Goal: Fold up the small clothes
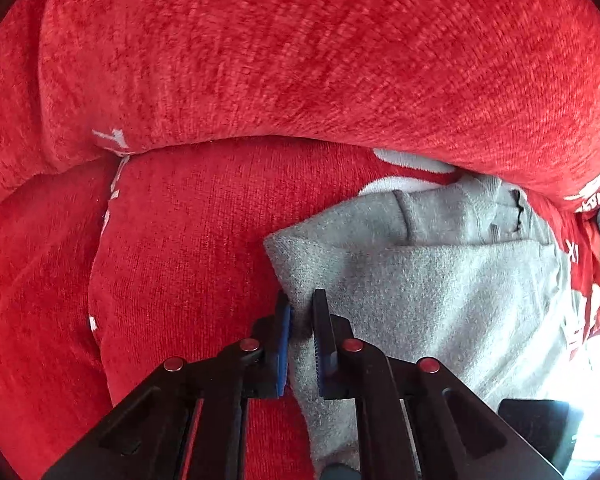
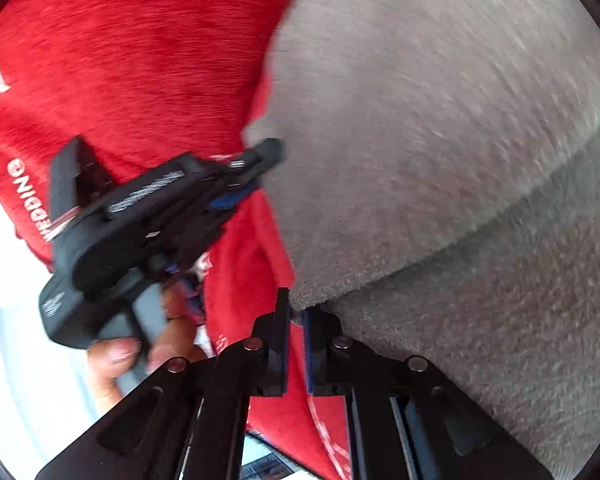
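Blue-padded fingers point(image 1: 284, 336) of the left claw point(image 1: 301, 320) are pinching the edge of a grey knitted garment point(image 1: 420, 288), which is lying over red chenille cushions point(image 1: 260, 60). Its right claw point(image 2: 297, 320) is likewise pressing shut on a fold of the same grey cloth, beside a red printed fabric point(image 2: 120, 60). Blurred in the right wrist view, a hand point(image 2: 116, 360) is gripping the left tool.

I seem to be at home: a plush red sofa cushion point(image 1: 300, 60) and a printed red blanket point(image 2: 120, 60) fill my view.
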The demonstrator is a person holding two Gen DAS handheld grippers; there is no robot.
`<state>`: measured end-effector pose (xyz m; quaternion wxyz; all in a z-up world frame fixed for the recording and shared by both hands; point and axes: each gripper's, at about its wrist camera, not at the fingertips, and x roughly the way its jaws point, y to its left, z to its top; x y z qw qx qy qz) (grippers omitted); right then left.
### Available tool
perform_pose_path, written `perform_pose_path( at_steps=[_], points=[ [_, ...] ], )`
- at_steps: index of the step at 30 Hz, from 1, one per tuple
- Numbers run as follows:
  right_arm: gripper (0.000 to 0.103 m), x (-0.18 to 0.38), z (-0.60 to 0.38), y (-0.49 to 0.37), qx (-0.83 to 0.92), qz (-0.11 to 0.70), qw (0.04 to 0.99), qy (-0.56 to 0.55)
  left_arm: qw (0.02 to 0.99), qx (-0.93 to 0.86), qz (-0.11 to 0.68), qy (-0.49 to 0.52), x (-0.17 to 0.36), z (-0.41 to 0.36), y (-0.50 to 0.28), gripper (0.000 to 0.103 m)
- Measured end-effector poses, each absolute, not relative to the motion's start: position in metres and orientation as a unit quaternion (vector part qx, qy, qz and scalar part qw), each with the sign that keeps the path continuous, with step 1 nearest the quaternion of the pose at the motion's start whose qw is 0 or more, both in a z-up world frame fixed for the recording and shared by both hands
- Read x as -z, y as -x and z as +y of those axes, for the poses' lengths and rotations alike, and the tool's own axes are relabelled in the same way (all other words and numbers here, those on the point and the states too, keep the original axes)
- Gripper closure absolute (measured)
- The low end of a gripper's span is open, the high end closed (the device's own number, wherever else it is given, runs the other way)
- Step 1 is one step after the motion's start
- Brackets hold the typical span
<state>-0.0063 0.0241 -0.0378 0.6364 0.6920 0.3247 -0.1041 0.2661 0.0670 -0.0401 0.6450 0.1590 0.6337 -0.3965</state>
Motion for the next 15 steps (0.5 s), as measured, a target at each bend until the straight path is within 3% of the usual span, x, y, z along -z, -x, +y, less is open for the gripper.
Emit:
perform_pose_path(
  at_steps=[6, 8, 9, 10, 12, 15],
  points=[
    [0.092, -0.008, 0.009, 0.027, 0.089, 0.387, 0.669, -0.628, 0.683, 0.369, 0.606, -0.171, 0.018, 0.092, -0.26, 0.088],
    [0.092, -0.027, -0.007, 0.046, 0.102, 0.387, 0.685, -0.608, 0.691, 0.359, 0.604, -0.17, 0.009, 0.104, -0.258, 0.058],
    [0.085, -0.04, -0.025, 0.067, 0.127, 0.385, 0.697, -0.591, 0.701, 0.354, 0.597, -0.166, 0.002, 0.112, -0.257, 0.03],
    [0.072, -0.043, -0.038, 0.078, 0.149, 0.384, 0.701, -0.582, 0.714, 0.353, 0.583, -0.16, -0.007, 0.119, -0.253, 0.026],
    [0.062, -0.051, -0.076, 0.122, 0.223, 0.375, 0.701, -0.564, 0.715, 0.362, 0.577, -0.159, -0.014, 0.124, -0.248, 0.026],
    [0.062, -0.05, -0.132, 0.178, 0.323, 0.352, 0.669, -0.569, 0.711, 0.363, 0.58, -0.164, -0.012, 0.119, -0.234, 0.026]
  ],
)
